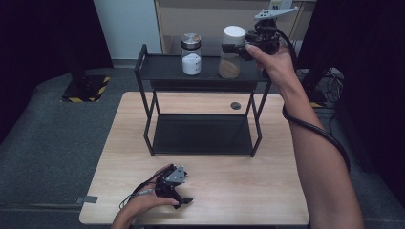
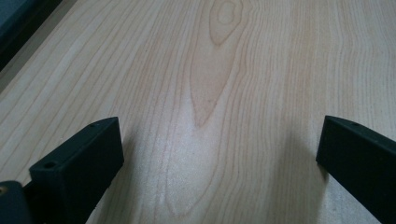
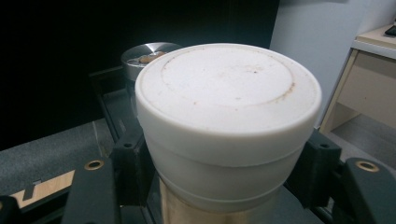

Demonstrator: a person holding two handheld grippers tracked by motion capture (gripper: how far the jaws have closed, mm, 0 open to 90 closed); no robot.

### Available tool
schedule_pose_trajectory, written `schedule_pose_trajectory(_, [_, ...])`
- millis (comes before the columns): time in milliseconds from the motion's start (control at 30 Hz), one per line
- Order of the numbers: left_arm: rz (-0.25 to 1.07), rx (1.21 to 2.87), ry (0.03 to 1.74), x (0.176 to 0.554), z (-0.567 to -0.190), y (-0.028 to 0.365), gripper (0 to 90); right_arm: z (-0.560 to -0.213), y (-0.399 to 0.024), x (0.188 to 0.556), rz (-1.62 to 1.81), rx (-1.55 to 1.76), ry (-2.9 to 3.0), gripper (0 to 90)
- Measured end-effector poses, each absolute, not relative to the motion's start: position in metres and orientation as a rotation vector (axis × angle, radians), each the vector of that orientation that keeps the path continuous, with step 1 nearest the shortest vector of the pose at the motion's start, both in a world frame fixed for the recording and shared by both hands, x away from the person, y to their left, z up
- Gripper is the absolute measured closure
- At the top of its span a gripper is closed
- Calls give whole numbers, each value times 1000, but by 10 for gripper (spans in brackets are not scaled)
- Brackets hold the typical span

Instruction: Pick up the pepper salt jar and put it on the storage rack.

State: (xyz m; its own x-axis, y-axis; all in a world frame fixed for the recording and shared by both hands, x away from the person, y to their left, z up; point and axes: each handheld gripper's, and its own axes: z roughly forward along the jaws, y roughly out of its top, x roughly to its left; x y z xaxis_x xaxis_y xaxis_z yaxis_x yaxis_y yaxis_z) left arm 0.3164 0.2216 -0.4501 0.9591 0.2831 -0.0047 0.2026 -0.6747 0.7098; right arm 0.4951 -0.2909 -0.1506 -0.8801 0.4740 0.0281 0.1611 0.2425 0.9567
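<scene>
Right gripper (image 1: 235,48) pinched white-lidded jar (image 1: 232,52) on black rack (image 1: 143,67) top shelf, beside steel-lidded jar (image 1: 191,54) | left gripper (image 1: 184,199) rested spread on table (image 1: 267,191) before rack.

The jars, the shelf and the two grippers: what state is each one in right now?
White-lid jar: upright on the shelf's top tier, lid on, brown contents low inside, clamped just under the lid.
Metal-lid jar: upright on the top tier, lid on, part full of white contents, untouched.
Shelf: standing on the table, lower tier bare.
Right gripper: jaws shut on the white-lid jar.
Left gripper: jaws open, low over the table.
</scene>
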Motion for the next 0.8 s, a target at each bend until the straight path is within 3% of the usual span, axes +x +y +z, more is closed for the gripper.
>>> schedule_pose_trajectory(433, [135,2332,340,316,-450,222,0,-149,-289,493,1666,599,2252,351])
schedule_pose_trajectory(800, [135,2332,339,316,-450,222,0,-147,-293,490,1661,638,2251,230])
